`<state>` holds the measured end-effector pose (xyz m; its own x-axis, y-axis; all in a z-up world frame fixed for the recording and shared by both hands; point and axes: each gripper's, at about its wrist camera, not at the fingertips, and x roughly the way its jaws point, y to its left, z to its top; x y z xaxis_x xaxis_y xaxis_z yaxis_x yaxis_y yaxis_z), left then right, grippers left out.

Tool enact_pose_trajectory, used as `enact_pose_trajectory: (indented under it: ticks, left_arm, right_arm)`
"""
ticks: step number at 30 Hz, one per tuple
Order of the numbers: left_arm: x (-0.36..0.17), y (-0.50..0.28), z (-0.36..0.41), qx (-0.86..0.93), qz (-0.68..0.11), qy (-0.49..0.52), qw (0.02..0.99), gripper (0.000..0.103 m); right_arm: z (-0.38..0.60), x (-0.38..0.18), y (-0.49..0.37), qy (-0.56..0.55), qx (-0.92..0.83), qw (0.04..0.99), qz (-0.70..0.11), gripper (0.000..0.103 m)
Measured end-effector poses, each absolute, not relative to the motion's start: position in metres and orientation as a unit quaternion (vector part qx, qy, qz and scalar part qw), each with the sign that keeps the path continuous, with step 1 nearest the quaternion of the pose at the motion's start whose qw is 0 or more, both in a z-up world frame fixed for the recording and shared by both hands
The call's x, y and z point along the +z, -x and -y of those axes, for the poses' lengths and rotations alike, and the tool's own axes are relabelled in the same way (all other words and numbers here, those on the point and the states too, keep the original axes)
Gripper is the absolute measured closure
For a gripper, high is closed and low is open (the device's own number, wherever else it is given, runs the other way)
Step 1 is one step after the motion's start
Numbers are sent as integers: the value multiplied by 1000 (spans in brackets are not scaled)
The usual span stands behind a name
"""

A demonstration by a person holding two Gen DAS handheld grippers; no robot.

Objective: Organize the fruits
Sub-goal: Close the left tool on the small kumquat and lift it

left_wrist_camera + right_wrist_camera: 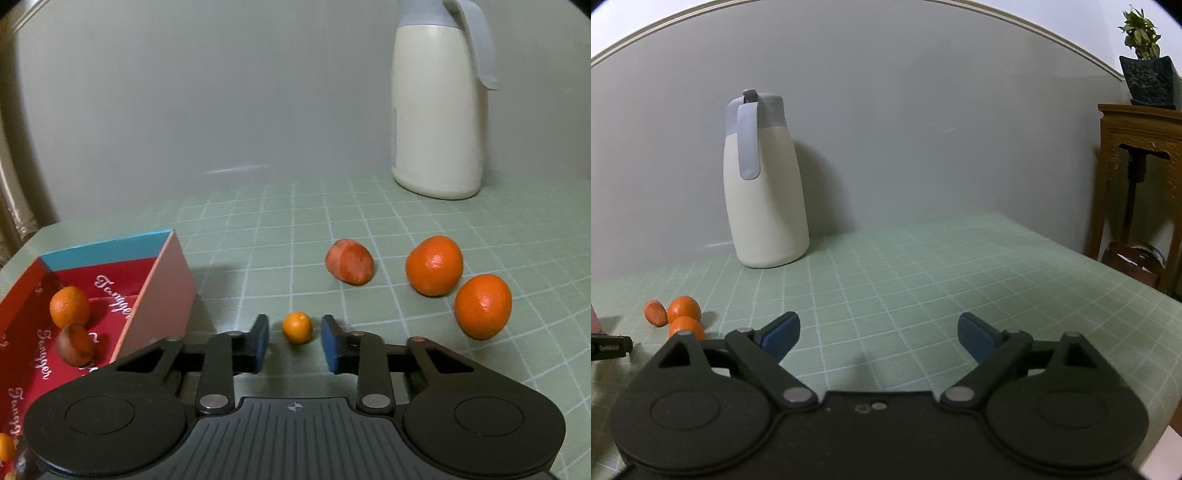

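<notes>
A small orange fruit (297,327) lies on the green grid mat between the blue pads of my left gripper (294,325), with a narrow gap on each side, so the jaws stand open around it. Further right lie a reddish fruit (349,266) and two mandarins (434,266) (482,306). A red box (162,291) at the left holds a mandarin (69,306) and a brownish fruit (75,345). My right gripper (877,332) is wide open over bare mat, with the reddish fruit (654,313) and a mandarin (684,308) far to its left.
A cream jug with a grey lid (439,110) (764,206) stands at the back by the wall. The table's edge (1126,273) runs along the right, with a wooden stand (1141,166) and a potted plant (1145,55) beyond it.
</notes>
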<state>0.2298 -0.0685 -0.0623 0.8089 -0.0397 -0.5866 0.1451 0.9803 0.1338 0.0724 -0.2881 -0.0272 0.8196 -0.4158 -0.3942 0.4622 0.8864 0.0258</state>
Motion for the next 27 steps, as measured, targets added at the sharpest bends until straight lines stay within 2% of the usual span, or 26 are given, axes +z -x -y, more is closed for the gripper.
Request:
enact_pose_trajectory:
  ticks: [4, 17, 27]
  left_arm:
    - [-63, -232, 70, -54, -306, -85, 947, 84]
    - [-58, -225, 66, -49, -287, -77, 954, 85]
    - [-30, -199, 47, -30, -252, -70, 965, 85]
  right_arm:
    - [284, -28, -75, -56, -226, 952, -196, 10]
    - [281, -26, -73, -50, -226, 953, -196, 10]
    - [272, -27, -77, -42, -224, 954, -194, 10]
